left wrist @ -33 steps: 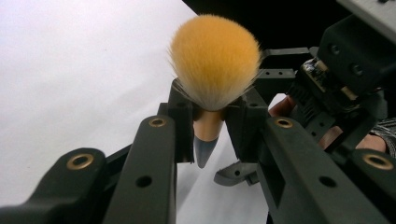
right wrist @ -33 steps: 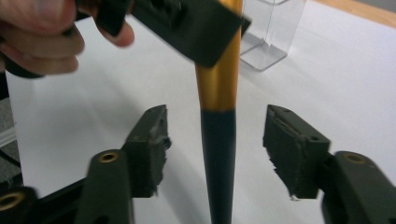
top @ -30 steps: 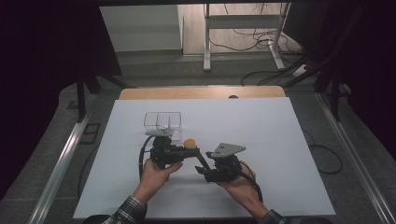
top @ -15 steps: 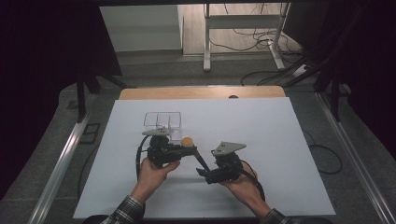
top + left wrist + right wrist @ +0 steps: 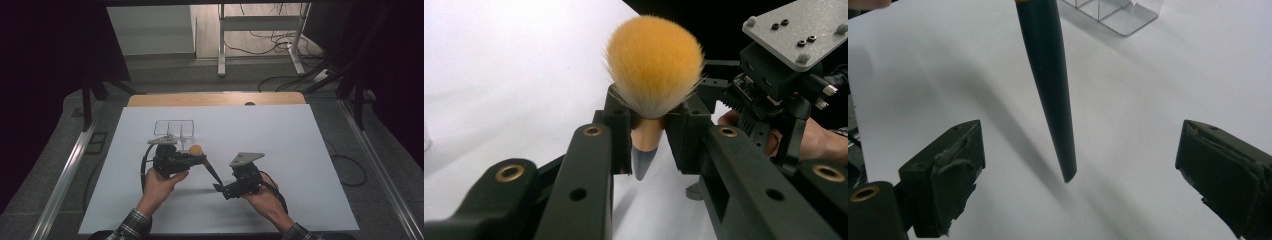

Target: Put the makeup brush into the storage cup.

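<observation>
The left gripper (image 5: 192, 161) is clamped on a makeup brush (image 5: 653, 80) just below its orange bristles, holding it above the white table (image 5: 310, 150). The right gripper (image 5: 1078, 175) has just been opening; the brush's dark handle hangs free between its spread jaws.

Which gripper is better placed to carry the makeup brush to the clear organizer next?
Left. The left gripper is shut on the makeup brush and sits beside the clear organizer. The right gripper has just been opening; its jaws stand wide, clear of the handle.
</observation>
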`<state>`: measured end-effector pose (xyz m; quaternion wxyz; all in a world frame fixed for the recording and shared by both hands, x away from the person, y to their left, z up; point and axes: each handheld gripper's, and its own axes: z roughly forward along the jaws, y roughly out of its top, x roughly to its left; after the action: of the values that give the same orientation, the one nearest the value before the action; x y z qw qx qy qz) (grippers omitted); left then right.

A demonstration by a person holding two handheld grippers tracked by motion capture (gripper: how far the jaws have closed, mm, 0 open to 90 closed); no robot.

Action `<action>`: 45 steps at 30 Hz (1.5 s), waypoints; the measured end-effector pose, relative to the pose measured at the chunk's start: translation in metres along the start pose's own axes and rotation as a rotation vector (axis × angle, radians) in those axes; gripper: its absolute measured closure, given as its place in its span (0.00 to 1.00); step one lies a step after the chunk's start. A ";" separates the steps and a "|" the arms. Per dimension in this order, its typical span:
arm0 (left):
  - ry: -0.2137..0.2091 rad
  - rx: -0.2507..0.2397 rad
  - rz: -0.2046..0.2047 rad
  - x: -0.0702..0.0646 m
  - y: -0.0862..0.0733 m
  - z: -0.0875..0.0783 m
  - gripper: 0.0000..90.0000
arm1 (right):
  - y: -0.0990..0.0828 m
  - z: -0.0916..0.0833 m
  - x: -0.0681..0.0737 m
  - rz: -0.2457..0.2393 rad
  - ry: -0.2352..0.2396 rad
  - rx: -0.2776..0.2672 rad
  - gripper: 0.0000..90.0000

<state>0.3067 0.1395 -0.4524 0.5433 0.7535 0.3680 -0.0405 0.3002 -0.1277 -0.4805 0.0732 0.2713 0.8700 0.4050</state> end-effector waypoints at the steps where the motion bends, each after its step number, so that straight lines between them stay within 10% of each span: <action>1: 0.003 0.001 0.001 0.000 0.000 -0.001 0.82 | 0.000 0.000 0.000 0.001 0.007 0.003 0.06; 45: 0.127 -0.008 0.017 0.008 0.002 -0.030 0.82 | -0.014 -0.033 -0.023 -0.001 -0.035 0.087 0.01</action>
<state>0.3038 0.1693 -0.4421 0.5223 0.7554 0.3955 0.0137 0.3018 -0.1691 -0.4711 0.0768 0.2810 0.8855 0.3621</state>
